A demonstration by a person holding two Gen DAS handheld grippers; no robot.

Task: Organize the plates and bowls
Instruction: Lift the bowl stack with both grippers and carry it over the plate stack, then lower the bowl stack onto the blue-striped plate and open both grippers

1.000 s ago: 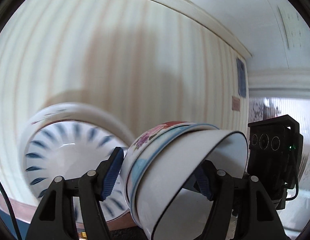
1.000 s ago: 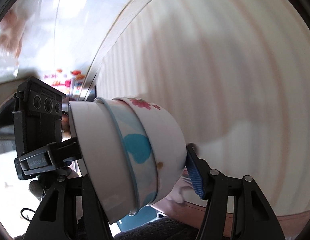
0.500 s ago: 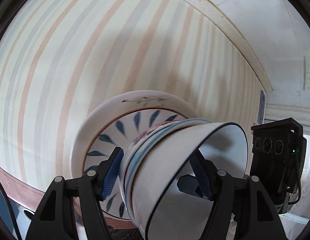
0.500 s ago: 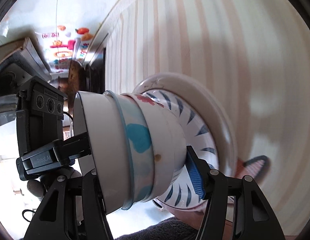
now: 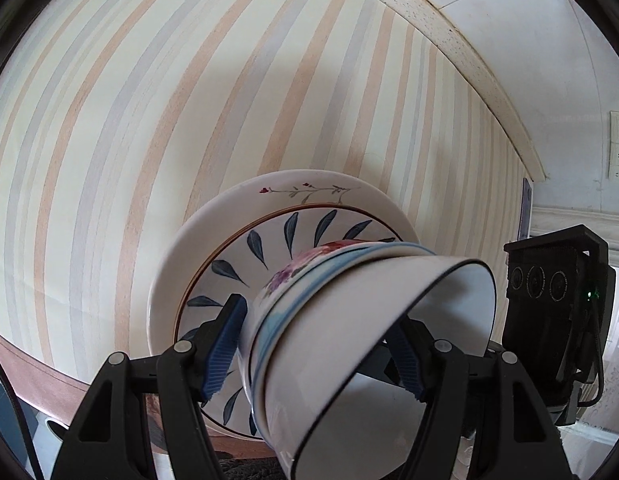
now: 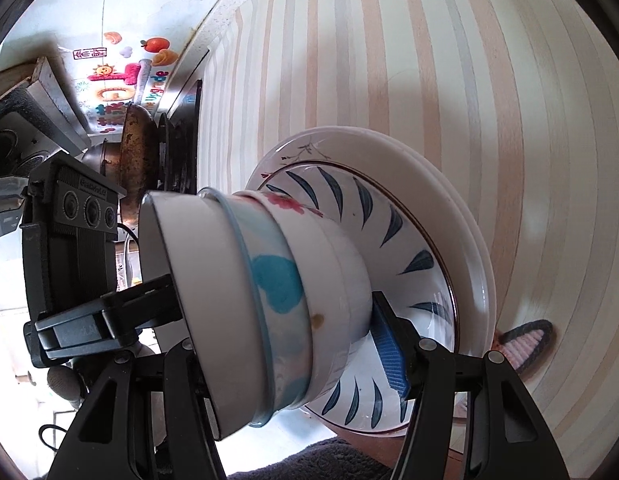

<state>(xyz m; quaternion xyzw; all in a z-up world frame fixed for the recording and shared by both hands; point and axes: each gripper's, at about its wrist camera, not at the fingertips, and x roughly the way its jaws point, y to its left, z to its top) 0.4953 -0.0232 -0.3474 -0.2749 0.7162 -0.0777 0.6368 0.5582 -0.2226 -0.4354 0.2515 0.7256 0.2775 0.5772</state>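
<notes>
A stack of three nested bowls (image 5: 349, 340) (flowered, blue-patterned, white with dark rim) sits between the fingers of both grippers. My left gripper (image 5: 317, 344) is shut on the bowl stack from one side; my right gripper (image 6: 277, 332) is shut on the bowl stack (image 6: 269, 304) from the other side. The stack is directly over a blue-leaf plate (image 5: 237, 264) lying on a larger white plate (image 5: 229, 208); I cannot tell whether it touches. Both plates show in the right wrist view, leaf plate (image 6: 393, 232) and white plate (image 6: 449, 200).
The plates lie on a striped cream, tan and grey tabletop (image 5: 149, 100). A stove with a dark pan (image 6: 137, 152) stands at the far left of the right view. A slipper (image 6: 525, 340) lies on the floor beyond the table edge.
Both grippers carried the bowl stack over the plates; the plates now sit centred behind the stack and closer than before.
</notes>
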